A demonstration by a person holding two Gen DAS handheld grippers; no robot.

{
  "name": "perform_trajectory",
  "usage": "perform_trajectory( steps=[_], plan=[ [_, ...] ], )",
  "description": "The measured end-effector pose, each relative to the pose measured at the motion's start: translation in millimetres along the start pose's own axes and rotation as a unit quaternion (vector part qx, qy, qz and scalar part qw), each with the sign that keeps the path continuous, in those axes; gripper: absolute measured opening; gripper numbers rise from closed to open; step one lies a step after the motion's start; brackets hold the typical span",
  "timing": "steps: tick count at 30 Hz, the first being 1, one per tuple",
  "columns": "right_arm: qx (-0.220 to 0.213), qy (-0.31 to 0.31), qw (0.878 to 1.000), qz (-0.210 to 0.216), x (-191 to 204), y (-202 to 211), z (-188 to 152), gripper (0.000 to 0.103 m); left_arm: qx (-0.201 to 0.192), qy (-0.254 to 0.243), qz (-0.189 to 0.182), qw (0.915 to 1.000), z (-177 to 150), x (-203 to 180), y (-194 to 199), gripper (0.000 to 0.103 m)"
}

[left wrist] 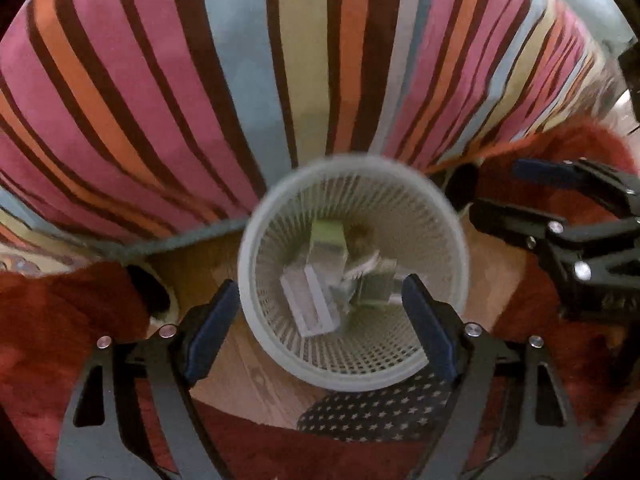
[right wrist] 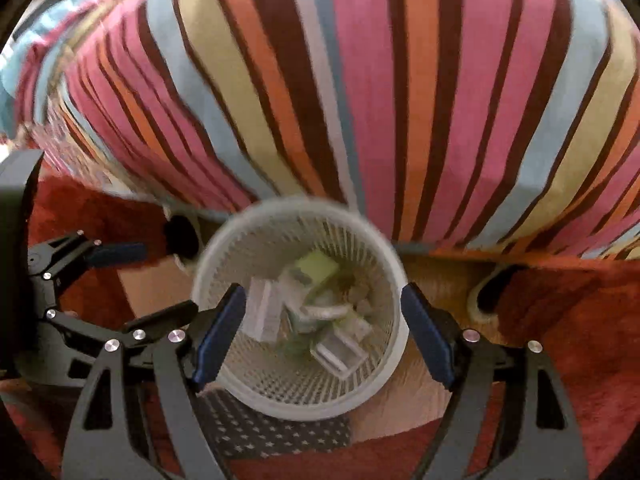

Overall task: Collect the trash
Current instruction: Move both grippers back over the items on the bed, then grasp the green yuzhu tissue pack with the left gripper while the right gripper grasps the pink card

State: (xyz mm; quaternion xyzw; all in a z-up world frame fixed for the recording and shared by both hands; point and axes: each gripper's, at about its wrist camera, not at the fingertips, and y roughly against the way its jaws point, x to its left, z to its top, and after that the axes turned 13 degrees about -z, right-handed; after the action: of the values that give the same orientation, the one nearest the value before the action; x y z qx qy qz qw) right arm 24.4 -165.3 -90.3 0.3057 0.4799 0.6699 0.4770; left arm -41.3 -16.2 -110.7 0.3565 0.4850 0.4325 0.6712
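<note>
Bin: white mesh wastebasket (left wrist: 352, 376) stands upright on wood floor, touching or just beside the striped bed cover (left wrist: 160, 100); a star-print cloth (left wrist: 376, 408) lies at its near side.
Trash: cartons and wrappers (left wrist: 316, 280) lie loose at the bin bottom, incl. a green-and-white box and a clear-looking carton; pieces too blurred to count.
L hand-held gripper (left wrist: 320, 320): jaws wide, nothing between the pads, hangs above the bin mouth pointing steeply down.
R hand-held gripper (right wrist: 324, 332): also wide and empty, over the same bin; in the left view it shows at the right edge.
Stage (judged): drop looks done for both, trash is inside, next prob. a fetch of more litter.
Risk 1: the two grippers are close together over one bin; a sideways swing could knock one into the other.
Risk 2: bin is light mesh; a finger catching the rim on the way off could tip it and spill the cartons onto the red rug (left wrist: 60, 320).
Risk 3: frames are motion-blurred, so any small scrap left on the floor or rug could be missed; none visible for sure.
Risk 4: a dark slipper (right wrist: 492, 292) lies near the bin, could be mistaken for litter.
</note>
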Motion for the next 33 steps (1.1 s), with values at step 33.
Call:
perform_trajectory(
  steps=[33],
  plan=[
    [-0.153, -0.148, 0.968, -0.136, -87.3, -20.4, 441.9, 0.089, -0.179, -0.101, -0.025, 0.9783, 422.5, 33.7, 45.6, 0.081]
  ],
)
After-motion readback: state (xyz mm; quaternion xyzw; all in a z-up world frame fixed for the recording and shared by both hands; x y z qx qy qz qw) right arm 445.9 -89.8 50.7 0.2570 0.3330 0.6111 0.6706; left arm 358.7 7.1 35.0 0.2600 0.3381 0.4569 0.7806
